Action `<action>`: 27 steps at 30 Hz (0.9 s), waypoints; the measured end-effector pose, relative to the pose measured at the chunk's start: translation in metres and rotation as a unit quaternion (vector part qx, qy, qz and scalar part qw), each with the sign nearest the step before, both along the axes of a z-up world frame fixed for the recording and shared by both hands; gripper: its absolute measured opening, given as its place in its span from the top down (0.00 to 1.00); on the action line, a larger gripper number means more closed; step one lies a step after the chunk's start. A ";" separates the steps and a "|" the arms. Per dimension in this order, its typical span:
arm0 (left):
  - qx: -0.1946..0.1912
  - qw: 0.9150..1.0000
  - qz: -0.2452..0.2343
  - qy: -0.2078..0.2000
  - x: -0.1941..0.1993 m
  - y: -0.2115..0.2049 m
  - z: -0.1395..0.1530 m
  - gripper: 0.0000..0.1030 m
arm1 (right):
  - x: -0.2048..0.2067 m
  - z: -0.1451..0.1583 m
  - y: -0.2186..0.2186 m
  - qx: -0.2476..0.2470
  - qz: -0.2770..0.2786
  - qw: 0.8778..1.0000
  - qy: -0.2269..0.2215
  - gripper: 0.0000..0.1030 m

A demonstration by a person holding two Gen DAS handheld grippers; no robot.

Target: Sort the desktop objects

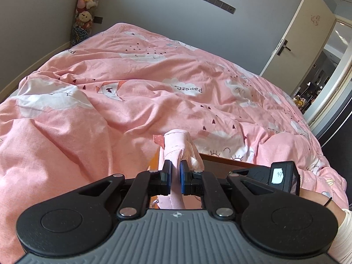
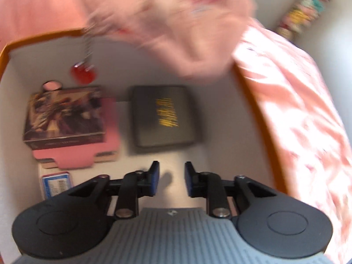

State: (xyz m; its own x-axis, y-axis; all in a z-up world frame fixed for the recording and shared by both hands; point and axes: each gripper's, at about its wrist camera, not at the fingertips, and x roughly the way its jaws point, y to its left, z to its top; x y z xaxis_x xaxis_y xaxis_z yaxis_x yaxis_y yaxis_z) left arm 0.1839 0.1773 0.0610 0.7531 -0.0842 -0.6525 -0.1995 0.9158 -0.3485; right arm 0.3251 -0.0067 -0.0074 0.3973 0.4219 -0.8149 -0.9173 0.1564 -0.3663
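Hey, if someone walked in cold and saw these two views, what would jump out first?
The rumpled pink bedspread fills the left view, where the left gripper is shut on a pale pink cloth. In the blurred right view, the right gripper hangs empty above a dark box with gold lettering inside an orange-rimmed bin.

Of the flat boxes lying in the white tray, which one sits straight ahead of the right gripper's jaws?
The dark box with gold lettering. It lies straight ahead of the right gripper. The illustrated box, stacked on a pink one, lies off to the left in that view.
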 end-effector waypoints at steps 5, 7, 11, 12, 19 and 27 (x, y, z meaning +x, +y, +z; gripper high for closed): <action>-0.031 0.999 -0.016 0.004 0.013 -0.022 -0.012 0.92 | 0.010 0.027 -0.040 0.045 -0.110 0.992 0.047 0.69; -0.040 0.999 -0.014 0.014 0.021 -0.030 -0.024 0.92 | 0.009 0.033 -0.055 0.058 -0.136 0.987 0.060 0.69; -0.078 0.996 0.001 0.039 0.036 -0.038 -0.052 0.92 | 0.004 0.033 -0.080 0.072 -0.165 0.981 0.071 0.69; -0.086 0.995 0.006 0.045 0.039 -0.040 -0.059 0.92 | 0.001 0.032 -0.083 0.073 -0.168 0.980 0.073 0.69; -0.068 0.994 0.029 0.078 0.049 -0.053 -0.093 0.92 | -0.028 0.010 -0.114 0.084 -0.184 0.974 0.099 0.69; -0.024 0.992 0.019 0.123 0.059 -0.065 -0.103 0.92 | -0.013 -0.003 -0.093 0.096 -0.187 0.968 0.139 0.69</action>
State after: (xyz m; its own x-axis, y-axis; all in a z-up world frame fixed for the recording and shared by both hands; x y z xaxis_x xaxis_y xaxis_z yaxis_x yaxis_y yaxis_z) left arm 0.2432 0.1124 -0.0416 0.5756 -0.0944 -0.8123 -0.3174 0.8896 -0.3283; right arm 0.3120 -0.0994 -0.0103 0.3280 0.4457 -0.8329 -0.8419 0.5379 -0.0437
